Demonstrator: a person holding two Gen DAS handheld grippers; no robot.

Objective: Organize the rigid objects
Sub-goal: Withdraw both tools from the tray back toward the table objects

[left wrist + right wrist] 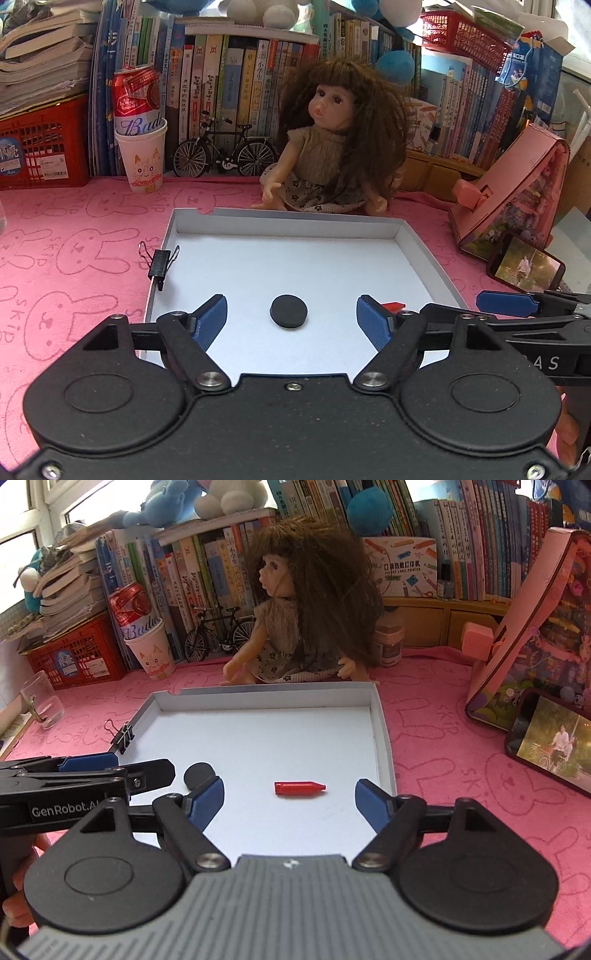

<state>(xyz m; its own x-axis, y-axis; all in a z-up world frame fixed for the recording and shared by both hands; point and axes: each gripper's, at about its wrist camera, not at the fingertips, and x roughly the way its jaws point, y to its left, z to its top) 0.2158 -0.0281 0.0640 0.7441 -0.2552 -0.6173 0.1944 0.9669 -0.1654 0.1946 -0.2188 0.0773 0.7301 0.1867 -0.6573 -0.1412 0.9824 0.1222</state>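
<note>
A shallow white box lid lies on the pink cloth; it also shows in the right wrist view. A black round disc lies on its floor between the open fingers of my left gripper. A red crayon-shaped piece lies in the lid between the open fingers of my right gripper; only its tip shows in the left wrist view. The disc shows partly hidden in the right wrist view. A black binder clip is clipped on the lid's left wall. Both grippers are empty.
A doll sits just behind the lid. A paper cup with a red can, a model bicycle and books stand at the back. A pink box and a phone lie at the right. A glass stands at the left.
</note>
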